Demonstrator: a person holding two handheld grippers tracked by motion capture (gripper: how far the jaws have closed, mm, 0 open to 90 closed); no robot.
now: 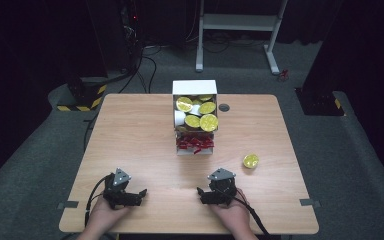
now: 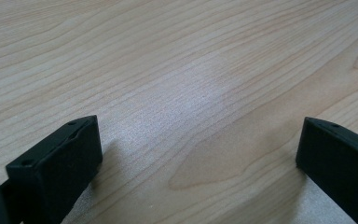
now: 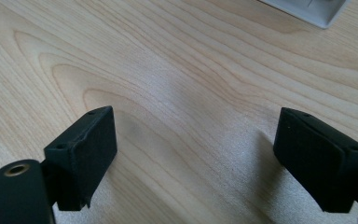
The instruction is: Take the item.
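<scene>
Both hands sit low at the bottom edge of the high view, each with a black two-jaw tool resting on the pale wooden table (image 1: pixel 130 130). The left gripper (image 1: pixel 139 194) lies at lower left of centre, its grey three-cornered plate on top and its black cable looping off toward the table's near edge. In the left gripper view its jaws stand wide apart, released, one block at the lower left of the frame and one at the lower right, with bare wood grain between them.

The right gripper (image 1: pixel 200 193) lies at lower centre, just right of the left one, a clear stretch of table between the two. In the right gripper view its jaws are spread wide as well, gripping nothing, and the corner of a white box just peeks in at the upper right of that frame.

Up the middle of the high view stands the tall white cardboard box (image 1: pixel 194 87) packed with small round cups with yellow-green lids (image 1: pixel 208 122). Just below it, touching its near side, a lower white tray holds a heap of red wrapped pieces (image 1: pixel 195 143).

Out on its own at right of centre sits a single yellow-lidded cup (image 1: pixel 251 160), well apart from the box and nearer to the right gripper than to the left. A small dark round grommet (image 1: pixel 224 107) shows in the tabletop beside the box, to its right.
</scene>
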